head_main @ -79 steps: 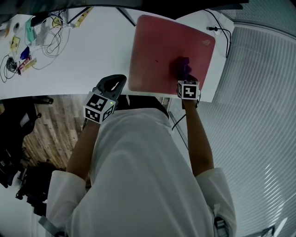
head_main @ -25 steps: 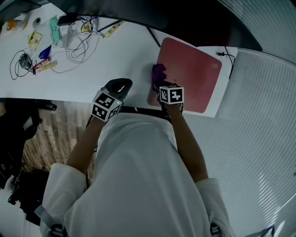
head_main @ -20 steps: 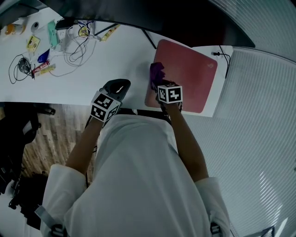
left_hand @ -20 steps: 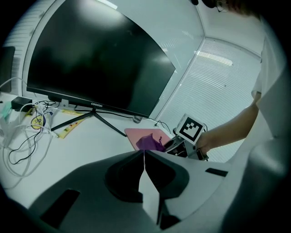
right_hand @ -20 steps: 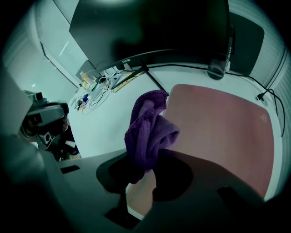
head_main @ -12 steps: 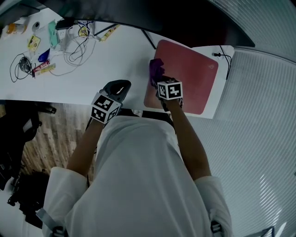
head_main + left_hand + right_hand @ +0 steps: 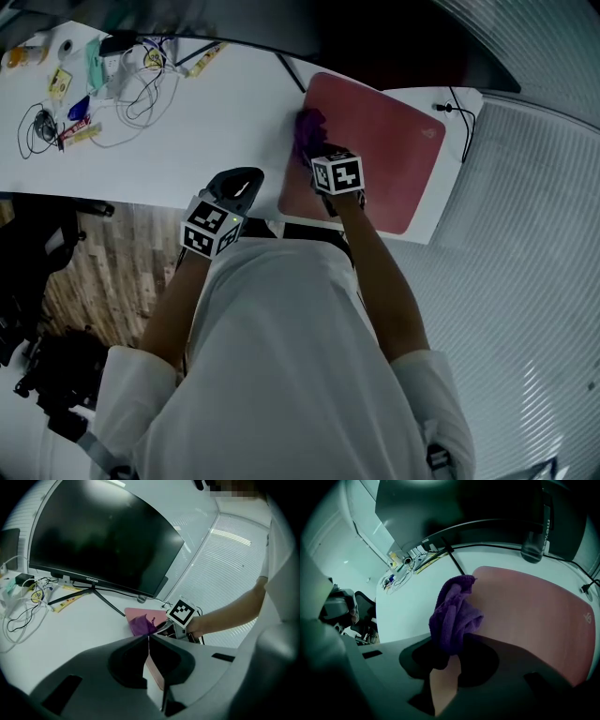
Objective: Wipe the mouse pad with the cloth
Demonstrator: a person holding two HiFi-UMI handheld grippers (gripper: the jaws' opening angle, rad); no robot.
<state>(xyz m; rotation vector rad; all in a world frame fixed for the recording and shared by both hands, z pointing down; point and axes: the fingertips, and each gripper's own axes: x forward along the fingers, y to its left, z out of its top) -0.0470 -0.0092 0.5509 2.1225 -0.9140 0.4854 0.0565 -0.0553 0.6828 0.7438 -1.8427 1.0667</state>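
Note:
A large pink-red mouse pad (image 7: pixel 375 150) (image 7: pixel 534 620) lies on the right end of the white desk (image 7: pixel 206 122). My right gripper (image 7: pixel 314 155) (image 7: pixel 447 656) is shut on a bunched purple cloth (image 7: pixel 306 131) (image 7: pixel 454 616) that rests on the pad's left edge. The left gripper (image 7: pixel 239 183) (image 7: pixel 148 637) is shut with nothing in it and stays over the desk's near edge, left of the pad. From the left gripper view the purple cloth (image 7: pixel 140 625) and the pad (image 7: pixel 154 616) show past its jaws.
A dark curved monitor (image 7: pixel 103 541) on a thin stand (image 7: pixel 93 595) is at the back of the desk. Cables and small packets (image 7: pixel 75 84) lie at the far left. A black cable (image 7: pixel 459 112) runs by the pad's right corner. A dark bottle (image 7: pixel 534 531) stands behind the pad.
My right gripper has dragged the cloth from the pad's middle to its left edge, then farther back along that edge. The left gripper has stayed in place.

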